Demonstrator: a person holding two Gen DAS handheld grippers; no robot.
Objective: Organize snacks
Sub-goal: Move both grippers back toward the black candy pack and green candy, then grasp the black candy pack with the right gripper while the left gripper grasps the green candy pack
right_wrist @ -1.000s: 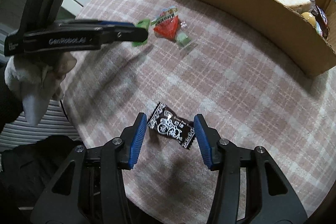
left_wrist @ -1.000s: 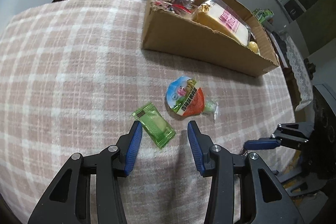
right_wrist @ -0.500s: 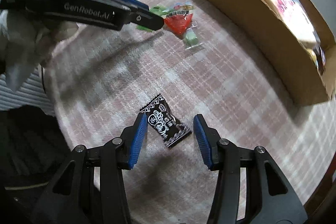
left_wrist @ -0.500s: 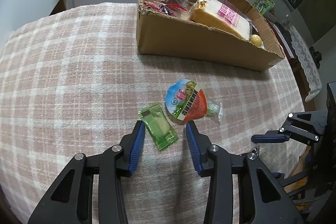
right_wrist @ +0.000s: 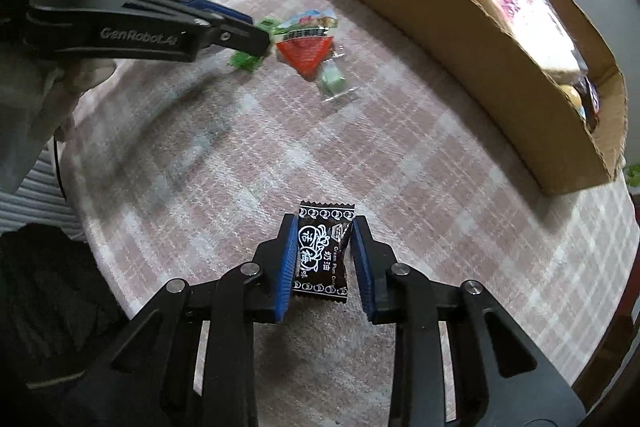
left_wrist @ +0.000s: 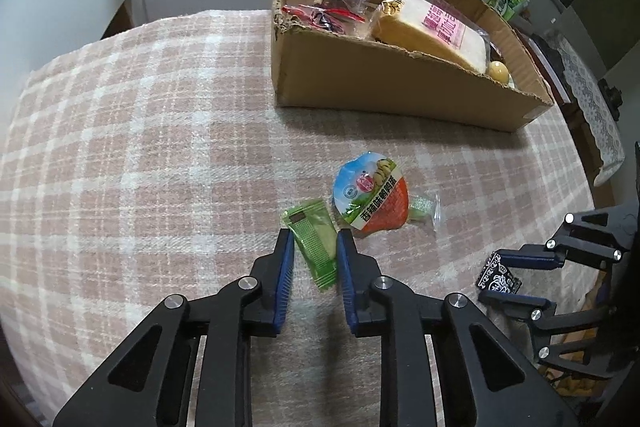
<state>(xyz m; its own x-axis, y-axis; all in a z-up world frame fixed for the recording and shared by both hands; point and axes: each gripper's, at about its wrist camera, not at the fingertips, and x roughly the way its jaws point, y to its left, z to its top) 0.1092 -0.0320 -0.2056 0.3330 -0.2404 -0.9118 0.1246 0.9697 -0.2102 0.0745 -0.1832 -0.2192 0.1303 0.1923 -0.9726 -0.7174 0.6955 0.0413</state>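
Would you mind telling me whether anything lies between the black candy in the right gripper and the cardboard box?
Nothing visible does. The right gripper holds the black candy, and only bare checked tablecloth stretches to the near wall of the cardboard box. The other loose snacks lie off to the left.

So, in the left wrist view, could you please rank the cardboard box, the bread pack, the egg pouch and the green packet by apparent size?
1. Cardboard box
2. Bread pack
3. Egg pouch
4. Green packet

The bread pack lies farther from the camera, so its true lead over the egg pouch is probably bigger.
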